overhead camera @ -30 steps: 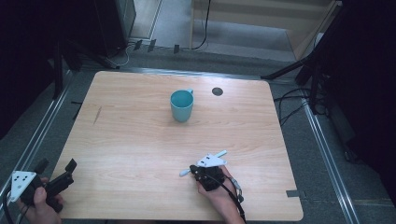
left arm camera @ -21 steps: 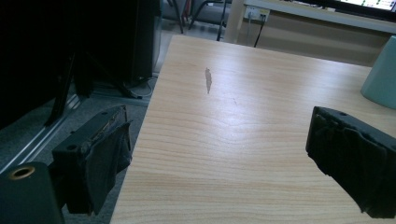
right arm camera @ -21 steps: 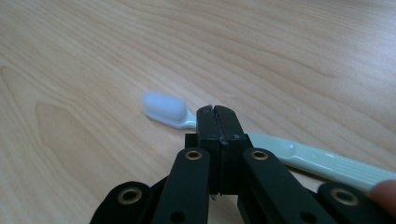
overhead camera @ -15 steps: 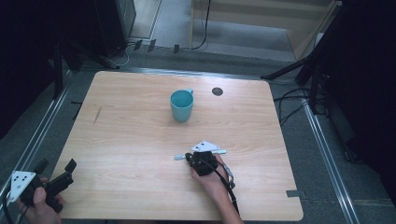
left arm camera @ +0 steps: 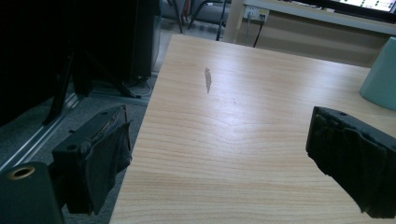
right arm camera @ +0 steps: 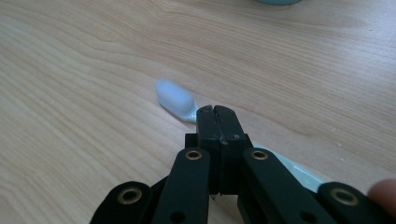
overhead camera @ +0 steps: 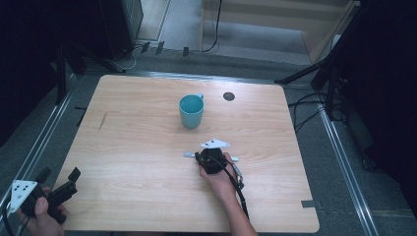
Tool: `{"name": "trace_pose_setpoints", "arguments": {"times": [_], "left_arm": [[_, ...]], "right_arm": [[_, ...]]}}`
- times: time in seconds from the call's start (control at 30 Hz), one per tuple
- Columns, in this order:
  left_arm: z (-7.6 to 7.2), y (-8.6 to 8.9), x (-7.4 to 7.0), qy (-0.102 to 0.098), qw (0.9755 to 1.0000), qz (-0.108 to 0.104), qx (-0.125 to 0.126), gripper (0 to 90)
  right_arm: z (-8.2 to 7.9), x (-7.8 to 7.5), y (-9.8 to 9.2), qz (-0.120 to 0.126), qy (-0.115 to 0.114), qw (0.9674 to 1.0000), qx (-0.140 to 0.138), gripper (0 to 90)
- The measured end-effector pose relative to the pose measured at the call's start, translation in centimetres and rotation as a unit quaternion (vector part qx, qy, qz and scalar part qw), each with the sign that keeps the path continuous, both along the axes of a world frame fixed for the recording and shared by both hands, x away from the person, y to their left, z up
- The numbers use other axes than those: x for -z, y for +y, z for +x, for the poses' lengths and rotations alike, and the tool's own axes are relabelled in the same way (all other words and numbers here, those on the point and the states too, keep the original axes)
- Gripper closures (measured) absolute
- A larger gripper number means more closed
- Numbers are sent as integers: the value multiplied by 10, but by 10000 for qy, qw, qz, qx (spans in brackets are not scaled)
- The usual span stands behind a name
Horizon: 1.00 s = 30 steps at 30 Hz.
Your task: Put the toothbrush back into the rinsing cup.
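A teal mug (overhead camera: pixel 191 110) stands upright at the middle of the wooden table (overhead camera: pixel 128 128). A white toothbrush (right arm camera: pixel 175 99) lies crosswise under my right gripper (right arm camera: pixel 217 114), bristle head to the left, handle running to the lower right. That gripper is shut on its neck and holds it low over the table. From above, the right gripper (overhead camera: pixel 210 158) is a short way in front of the mug, with the toothbrush (overhead camera: pixel 189 155) sticking out on both sides. My left gripper (overhead camera: pixel 59 174) stands open at the table's near left corner, and nothing is between its jaws (left arm camera: pixel 219 154).
A dark round mark (overhead camera: pixel 228 96) sits on the table to the right of the mug. A dark streak (left arm camera: pixel 208 79) marks the wood on the left. The mug's side (left arm camera: pixel 380 77) shows at the right edge of the left gripper view. Metal rails (overhead camera: pixel 344 162) and cables flank the table.
My right gripper has carried the toothbrush farther from the near edge, toward the mug, and the brush has turned level. The left gripper has stayed put.
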State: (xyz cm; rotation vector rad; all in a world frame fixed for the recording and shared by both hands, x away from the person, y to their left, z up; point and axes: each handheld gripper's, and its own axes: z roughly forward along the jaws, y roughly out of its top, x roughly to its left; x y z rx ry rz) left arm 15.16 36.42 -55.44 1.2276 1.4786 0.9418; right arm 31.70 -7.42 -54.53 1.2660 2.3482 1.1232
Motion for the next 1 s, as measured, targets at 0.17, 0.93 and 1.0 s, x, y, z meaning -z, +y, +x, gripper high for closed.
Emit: {"name": "trace_pose_setpoints", "arguments": {"times": [0.17,0.93,1.0], "left_arm": [[0,0,0,-1,10000,0,-3,68],[1,0,0,18,10000,15,8,68],[1,0,0,18,10000,17,7,68]], "right_arm": [[9,0,0,37,60,9999,116,900],[49,-9,-9,-102,-5,9983,580,900],[50,-11,-11,-87,-44,9985,541,900]]}}
